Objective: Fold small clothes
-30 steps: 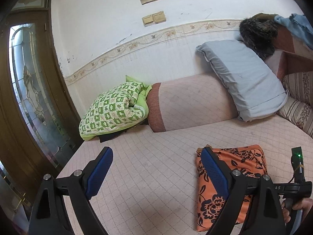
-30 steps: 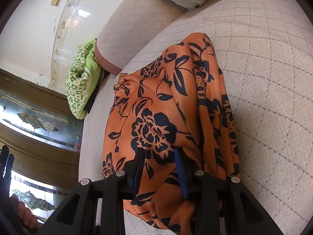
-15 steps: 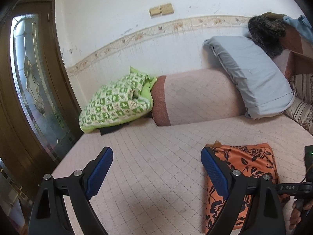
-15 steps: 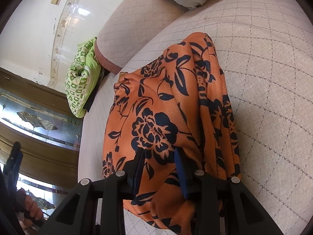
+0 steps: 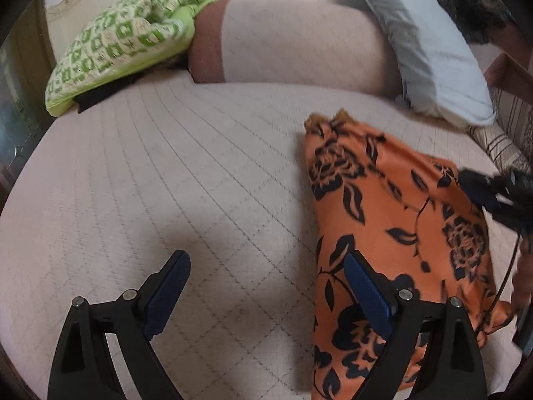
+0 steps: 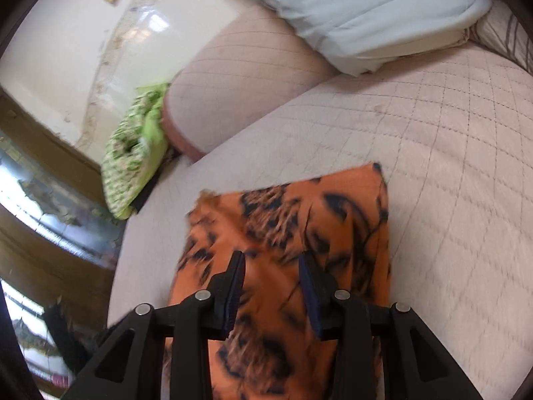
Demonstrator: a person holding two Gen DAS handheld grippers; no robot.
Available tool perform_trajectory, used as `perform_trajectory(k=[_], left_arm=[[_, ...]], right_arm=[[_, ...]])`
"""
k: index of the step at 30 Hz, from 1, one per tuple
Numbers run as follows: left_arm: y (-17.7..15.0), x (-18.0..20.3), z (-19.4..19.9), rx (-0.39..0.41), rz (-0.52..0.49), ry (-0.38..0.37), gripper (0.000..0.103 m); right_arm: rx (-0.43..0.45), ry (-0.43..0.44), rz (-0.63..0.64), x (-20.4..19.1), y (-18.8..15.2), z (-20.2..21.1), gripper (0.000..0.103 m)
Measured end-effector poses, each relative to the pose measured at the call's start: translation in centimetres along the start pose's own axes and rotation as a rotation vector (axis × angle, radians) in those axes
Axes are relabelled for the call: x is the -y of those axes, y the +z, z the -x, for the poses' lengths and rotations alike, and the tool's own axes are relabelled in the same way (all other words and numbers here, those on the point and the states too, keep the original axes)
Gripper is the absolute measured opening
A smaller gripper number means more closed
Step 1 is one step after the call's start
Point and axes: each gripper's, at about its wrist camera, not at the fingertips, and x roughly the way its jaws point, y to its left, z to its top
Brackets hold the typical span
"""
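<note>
Neatly folded, the orange black-flowered garment lies flat.

Left gripper matte black angular frame, ribbed navy-blue pads, silver screws at pivots, right gripper same build, triangular cut-outs, thin black cable at 3 o'clock

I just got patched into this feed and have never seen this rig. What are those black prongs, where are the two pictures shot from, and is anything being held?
The prongs are two hand-held grippers, each with a fisheye camera looking along its fingers. The left view shows the left gripper wide open over the pink quilted bed cover, holding nothing. The right view shows the right gripper partly open above the orange cloth with black flowers, which lies flat on the cover; motion blur hides whether the pads touch it. At the back lie a green checked blanket and a grey pillow.
</note>
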Motion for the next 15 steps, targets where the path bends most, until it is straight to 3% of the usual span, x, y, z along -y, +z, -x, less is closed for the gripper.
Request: perform_trajectory(k=[3,7,10,13,15], left_arm=[[-0.5,0.8,-1.2,0.021,-0.046,-0.009,0.094],[-0.1,0.4,-1.6,0.033,-0.062,-0.037,0.096],[0.0,-0.6,-1.0,0.042,-0.026,-0.081,0.096],[-0.5,-1.4,0.3,0.063,-0.005,-0.14,0.096],[-0.9,-1.7,1.1,0.083,-0.001,-0.167,0.096]], right_arm=[[-0.053,-0.04,-0.044,1.9,1.0,-2.9,0.037],[-0.027,-0.001,-0.073,1.9,1.0,-2.0,0.038],[0.011,0.021,-0.063,1.2,0.2,0.7,0.071],[0.028,0.042,-0.057,0.7,-1.4,3.6,0.071],[0.019,-0.001,-0.033,0.2,-2.5,5.2,0.071]])
